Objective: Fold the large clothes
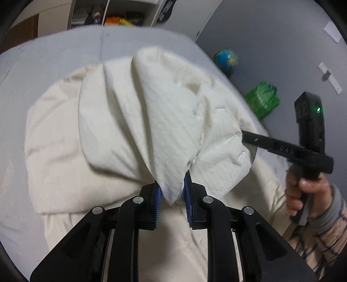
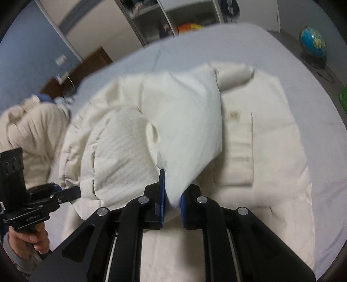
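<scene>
Left claw pinching a corner of the cream garment, right claw same w/ another corner, both lifted flaps run straight fwd from the claws over the rest, flat on the bed ahead.

Garment: cream/off-white, faint tan mark near centre of right wrist view.

Bed sheet: pale grey-lilac.

Left gripper & right gripper: black frames w/ blue pads, silver rivets.

Globe, upper right: blue w/ yellow-green land.

Bag, right of frame: bright green.

Sleeve, lower right: beige w/ dark stripes, grey cuff.

Knit pile, left edge: cream, ribbed.

Wall: blue-grey.

Shelf items, top: orange & yellow.
</scene>
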Action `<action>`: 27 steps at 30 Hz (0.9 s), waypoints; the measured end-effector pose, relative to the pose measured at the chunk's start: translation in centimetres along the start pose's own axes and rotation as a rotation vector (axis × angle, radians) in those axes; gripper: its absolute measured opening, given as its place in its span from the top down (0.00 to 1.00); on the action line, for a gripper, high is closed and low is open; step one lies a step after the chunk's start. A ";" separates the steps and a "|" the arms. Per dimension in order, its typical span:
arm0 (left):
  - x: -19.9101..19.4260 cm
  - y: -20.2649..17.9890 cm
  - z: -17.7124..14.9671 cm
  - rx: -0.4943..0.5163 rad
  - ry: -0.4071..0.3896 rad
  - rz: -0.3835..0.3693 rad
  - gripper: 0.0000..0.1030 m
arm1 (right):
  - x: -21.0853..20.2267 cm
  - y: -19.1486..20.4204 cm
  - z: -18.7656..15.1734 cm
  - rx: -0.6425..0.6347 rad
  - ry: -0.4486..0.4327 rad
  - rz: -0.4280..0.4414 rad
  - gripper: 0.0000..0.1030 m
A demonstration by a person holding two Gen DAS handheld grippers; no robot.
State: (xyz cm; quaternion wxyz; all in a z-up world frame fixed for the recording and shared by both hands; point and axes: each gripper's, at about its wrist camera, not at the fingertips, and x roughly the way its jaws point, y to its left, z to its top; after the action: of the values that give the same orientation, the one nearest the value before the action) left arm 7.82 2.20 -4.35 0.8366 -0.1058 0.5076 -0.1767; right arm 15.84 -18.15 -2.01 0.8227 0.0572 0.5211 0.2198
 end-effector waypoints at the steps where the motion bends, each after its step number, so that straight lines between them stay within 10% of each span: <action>1: 0.4 0.2 -0.2 0.001 0.017 0.008 0.81 | 0.3 -0.1 -0.2 -0.003 0.016 -0.010 0.92; 17: 4.9 4.0 -2.3 -0.158 0.132 0.039 0.60 | 3.0 -2.6 -2.1 0.079 0.130 -0.015 0.90; 27: 1.8 4.3 -2.4 -0.152 0.111 0.088 0.31 | 1.1 -3.5 -2.3 0.105 0.114 0.004 0.70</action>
State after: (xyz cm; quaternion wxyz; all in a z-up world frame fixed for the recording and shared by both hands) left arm 7.28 5.42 -8.50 0.8037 -0.1369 0.5693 -0.1064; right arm 15.23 -21.12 -5.13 0.7873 0.0887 0.5777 0.1965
